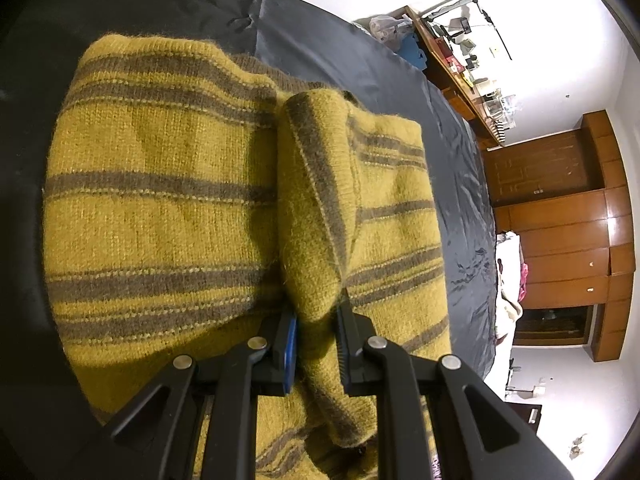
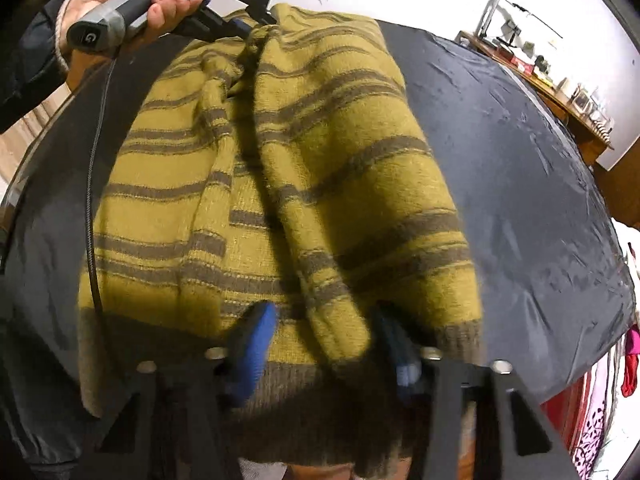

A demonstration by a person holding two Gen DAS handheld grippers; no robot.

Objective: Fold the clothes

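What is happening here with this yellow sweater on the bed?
A person is folding a mustard striped sweater on a dark bed sheet, with one gripper in each hand. The left gripper pinches a raised fold of the knit. The right gripper stands at the brown hem with cloth between its fingers; blur hides whether it grips. The fold is not finished.

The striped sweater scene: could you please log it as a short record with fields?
garment: mustard sweater with brown stripes
surface: dark sheet
left gripper: shut on a raised sweater fold
right gripper: a fold between its fingers near the brown hem; blurred, grip unclear
person's hand: holding the left gripper's handle
fold state: partly folded, bunched
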